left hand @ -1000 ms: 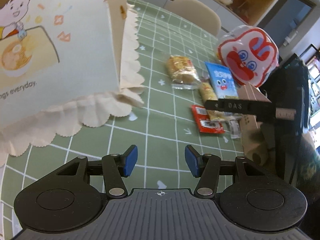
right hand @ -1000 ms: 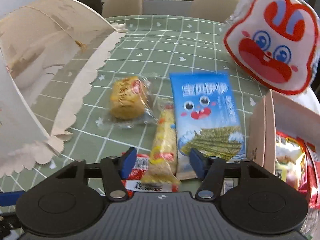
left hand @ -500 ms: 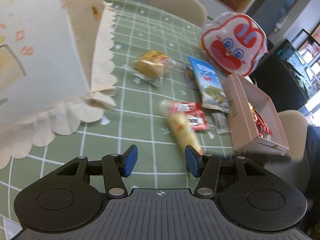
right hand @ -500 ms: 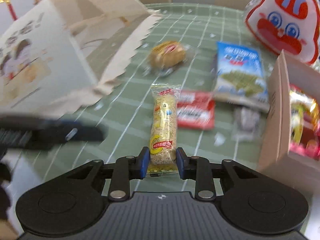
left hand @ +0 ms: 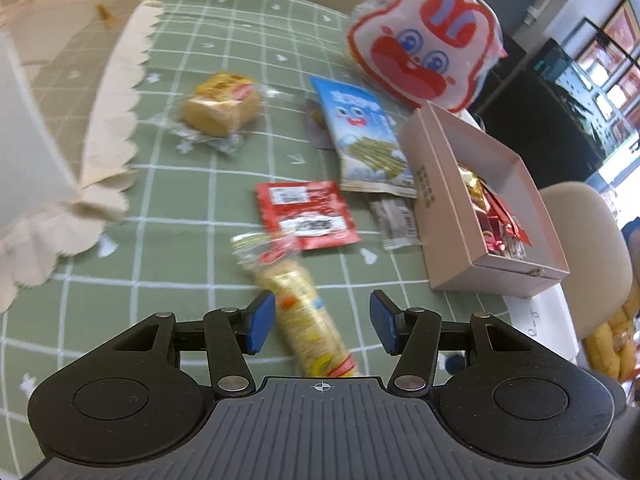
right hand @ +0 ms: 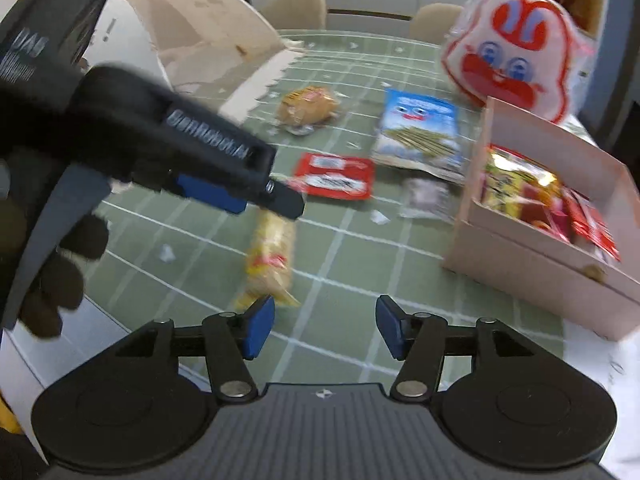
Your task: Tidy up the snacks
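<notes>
In the left wrist view, a cream paper bag (left hand: 60,112) with a scalloped edge lies far to the left of the fingers and beyond them, on the green checked tablecloth (left hand: 168,208). Ahead of the left finger sits a yellow cake in clear wrap (left hand: 221,105). The left gripper (left hand: 322,325) stands wide open and grips nothing; a long yellow rice-cracker bar (left hand: 298,304) lies on the cloth in the gap between its blue pads, nearer the left pad, its far end pointing away. Just beyond that end lies a red sachet (left hand: 306,214), farther on a blue seaweed snack packet (left hand: 366,136), and past it a white and red rabbit-face bag (left hand: 424,40). Ahead of the right finger lies a small grey wrapper (left hand: 396,222), beside a pink open box (left hand: 496,272) holding red and gold packets.

In the right wrist view, the left gripper (right hand: 256,194) crosses from the upper left, carried by a dark-gloved hand (right hand: 52,280); its tip hangs over the far end of the rice-cracker bar (right hand: 269,256). The bar lies just ahead of the right gripper's left pad. The right gripper (right hand: 325,327) is opening, with only bare cloth between its pads. The red sachet (right hand: 332,176) and seaweed snack packet (right hand: 418,132) lie beyond the gap, the pink open box (right hand: 532,264) ahead of the right finger, and the rabbit-face bag (right hand: 516,48) behind it.
</notes>
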Demonstrator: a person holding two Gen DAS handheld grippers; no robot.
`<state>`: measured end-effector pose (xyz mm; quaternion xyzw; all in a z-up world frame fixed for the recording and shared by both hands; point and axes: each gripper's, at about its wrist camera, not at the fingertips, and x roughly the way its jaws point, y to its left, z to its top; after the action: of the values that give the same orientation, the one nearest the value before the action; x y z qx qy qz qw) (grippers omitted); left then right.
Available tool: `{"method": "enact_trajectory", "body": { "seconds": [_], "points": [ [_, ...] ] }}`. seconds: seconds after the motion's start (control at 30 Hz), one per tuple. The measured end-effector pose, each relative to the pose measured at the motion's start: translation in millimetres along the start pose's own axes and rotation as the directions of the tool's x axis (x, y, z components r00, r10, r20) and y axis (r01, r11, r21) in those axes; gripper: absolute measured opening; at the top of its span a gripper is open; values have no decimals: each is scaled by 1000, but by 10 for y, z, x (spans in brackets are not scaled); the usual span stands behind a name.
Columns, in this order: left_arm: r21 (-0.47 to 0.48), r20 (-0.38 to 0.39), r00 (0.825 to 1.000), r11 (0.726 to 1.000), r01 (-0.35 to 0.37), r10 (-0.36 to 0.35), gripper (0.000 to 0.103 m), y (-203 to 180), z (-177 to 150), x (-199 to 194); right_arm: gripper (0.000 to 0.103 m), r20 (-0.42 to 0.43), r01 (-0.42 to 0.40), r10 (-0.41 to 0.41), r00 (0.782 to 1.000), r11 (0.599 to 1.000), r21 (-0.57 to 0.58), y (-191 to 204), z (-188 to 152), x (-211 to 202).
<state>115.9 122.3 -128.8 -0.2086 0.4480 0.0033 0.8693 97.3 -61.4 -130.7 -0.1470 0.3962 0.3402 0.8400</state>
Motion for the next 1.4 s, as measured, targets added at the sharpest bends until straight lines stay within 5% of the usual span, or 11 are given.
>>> {"method": "enact_trajectory", "body": {
  "seconds": [0.2,0.33,0.6,0.8,0.97,1.2,1.4],
  "points": [
    [130,-30,993,985,-113,118,56,-171,-19,210,61,-22,44,-42,999,997,64,-166,-146,-87],
    [197,-30,990,972,-130,138,44,-187,-105,196,65,1,71,-71,997,994,84,-257,-151,-108],
    [78,-5,992,989,-124,125,34,194,-217,-141,74,76,45,-48,996,998,43,-268,449,35],
    [19,5,971,971,-240,239,34,491,-253,-360,76,63,-28,20,998,991,134,-131,1195,618],
    [-28,-12,975,974,-224,223,34,645,-274,-365,76,19,-44,40,999,964,263,80,1644,1276],
    [-7,-40,975,976,-217,217,34,626,-225,-300,83,-17,20,-17,1000,976,218,325,1931,1928],
    [-2,-50,976,977,-214,214,34,621,-188,-233,47,-4,-41,41,999,993,110,297,1947,1757]
  ]
}}
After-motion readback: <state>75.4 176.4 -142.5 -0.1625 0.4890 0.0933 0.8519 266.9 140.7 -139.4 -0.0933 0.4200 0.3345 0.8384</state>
